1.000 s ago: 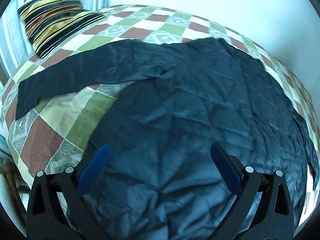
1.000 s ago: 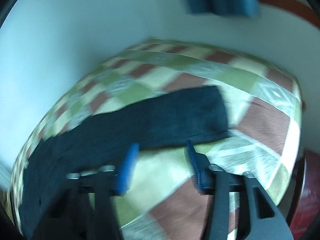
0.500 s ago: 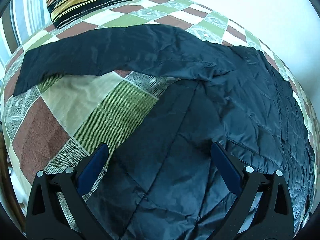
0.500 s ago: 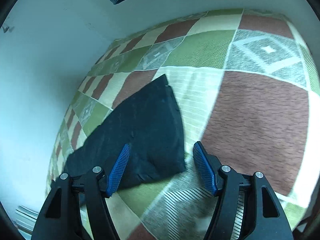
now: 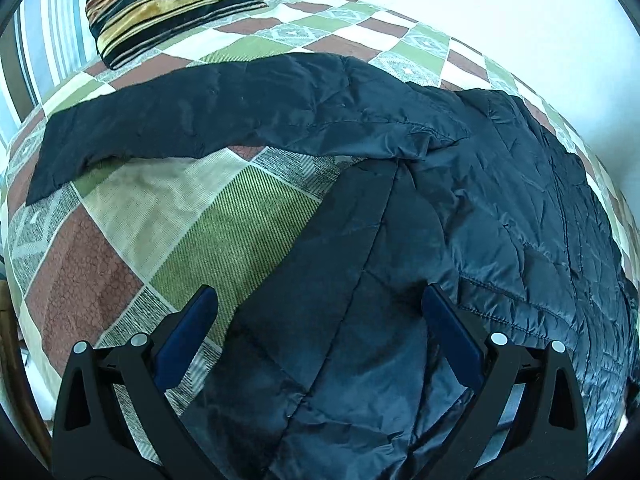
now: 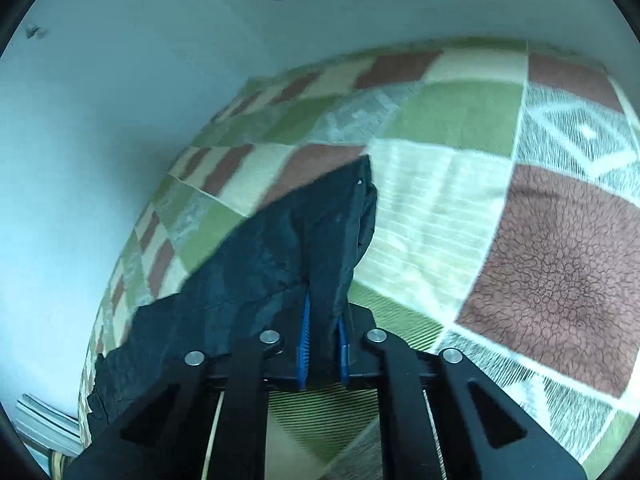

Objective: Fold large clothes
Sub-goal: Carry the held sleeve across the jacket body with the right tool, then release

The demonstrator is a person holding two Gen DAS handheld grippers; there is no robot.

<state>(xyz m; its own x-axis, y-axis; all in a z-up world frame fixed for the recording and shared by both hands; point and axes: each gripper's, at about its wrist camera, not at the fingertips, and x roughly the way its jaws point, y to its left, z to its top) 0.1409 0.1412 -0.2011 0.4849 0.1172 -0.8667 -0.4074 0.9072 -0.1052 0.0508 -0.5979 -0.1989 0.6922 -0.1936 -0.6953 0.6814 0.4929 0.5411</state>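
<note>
The jacket point(image 5: 460, 208), a dark quilted one, lies spread flat across the bed point(image 5: 192, 240), its body toward the wall side and one sleeve point(image 5: 200, 116) stretched straight out over the checked cover toward the pillow point(image 5: 160, 0). Laid out like this, body and sleeves each show a clear edge to take hold of, which is likely why it is spread wide before any fold.

The other sleeve end point(image 6: 332, 248) is caught in the right claw point(image 6: 322, 344): the jaws have just been closing and now pinch the cuff cloth between the blue pads point(image 6: 305, 340), the fabric bunched and rising out of the grip toward the camera. Taking the sleeve by its end makes sense, since from there the whole length can be carried back over the body in one sweep.

The left claw point(image 5: 320, 340) hangs above the lower part of the jacket's body, close to its side edge, jaws spread wide with nothing between them. Its pads straddle the seam where the body meets the bare cover, so it looks placed either to pin the body down or to take the hem.

The fold itself has not begun; both sleeves are still out.

Behind the pillow stands a striped curtain point(image 5: 36, 40), and a pale wall point(image 6: 100, 120) runs along the far side of the bed.
</note>
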